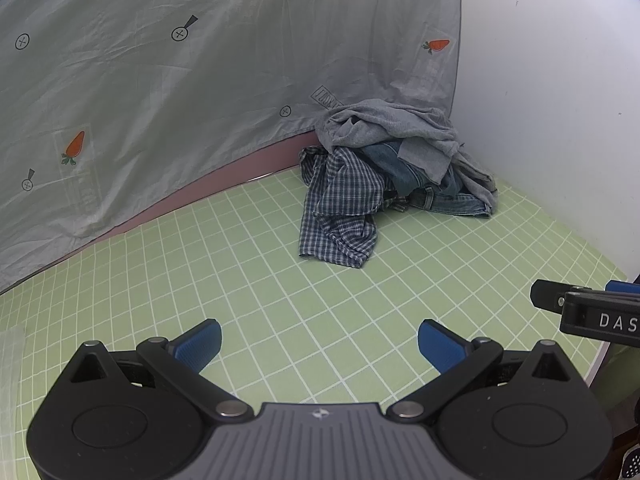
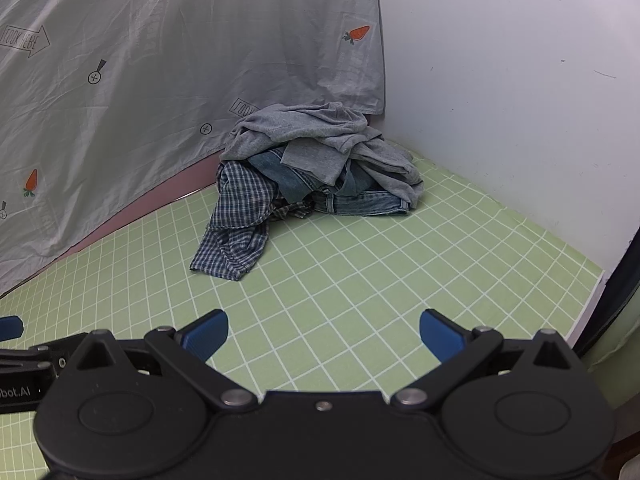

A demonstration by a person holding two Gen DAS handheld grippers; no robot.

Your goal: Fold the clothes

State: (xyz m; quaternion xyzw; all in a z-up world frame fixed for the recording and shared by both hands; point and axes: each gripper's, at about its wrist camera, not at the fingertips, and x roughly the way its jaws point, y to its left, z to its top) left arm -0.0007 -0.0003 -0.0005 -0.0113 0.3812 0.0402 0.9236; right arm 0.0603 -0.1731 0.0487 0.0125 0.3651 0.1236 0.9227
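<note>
A heap of clothes lies in the far corner of the green checked table. A grey top is on the heap, blue jeans lie under it, and a blue plaid shirt spills toward the front. My left gripper hovers open over bare table, well short of the heap, holding nothing. My right gripper is open too, beside the left one; its body shows at the right edge of the left wrist view.
A grey sheet printed with carrots and arrows hangs behind the table on the left. A white wall closes the right side. The table's right edge drops off near the right gripper.
</note>
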